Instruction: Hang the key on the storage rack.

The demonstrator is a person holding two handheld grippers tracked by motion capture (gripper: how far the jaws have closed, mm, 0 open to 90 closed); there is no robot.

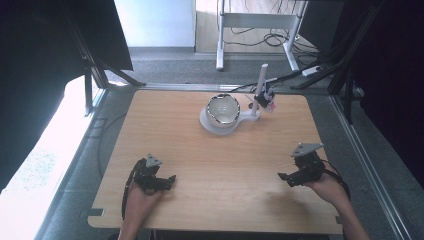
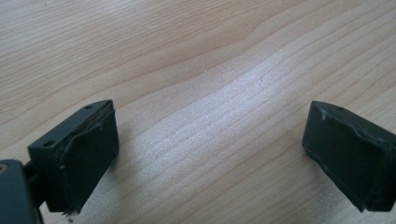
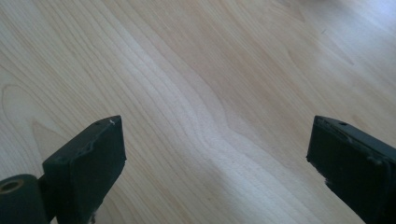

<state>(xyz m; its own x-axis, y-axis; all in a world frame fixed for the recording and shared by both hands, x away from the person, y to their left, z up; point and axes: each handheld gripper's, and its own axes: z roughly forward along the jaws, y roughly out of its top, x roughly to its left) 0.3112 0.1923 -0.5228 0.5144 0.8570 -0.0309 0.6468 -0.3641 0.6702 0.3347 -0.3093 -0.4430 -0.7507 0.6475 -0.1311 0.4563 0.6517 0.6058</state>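
Table [image 1: 215, 165]: pale wood, fine straight grain, rectangular.
Bowl [image 1: 223, 109]: round, shiny metal, on a white base [image 1: 212, 125] at far centre.
Post [image 1: 259, 90]: white rod, near upright, just right of bowl.
Left gripper [image 1: 167, 181]: black jaws spread, near edge, holding nothing.
Right gripper [image 1: 286, 178]: black jaws spread, holding nothing.

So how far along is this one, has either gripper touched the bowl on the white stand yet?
Nothing looks done. The shiny round metal bowl sits on its white stand with the upright white post, far from both hands. In hand: nothing; the left gripper and right gripper are open over bare wooden table near the front edge. The whole job appears left.
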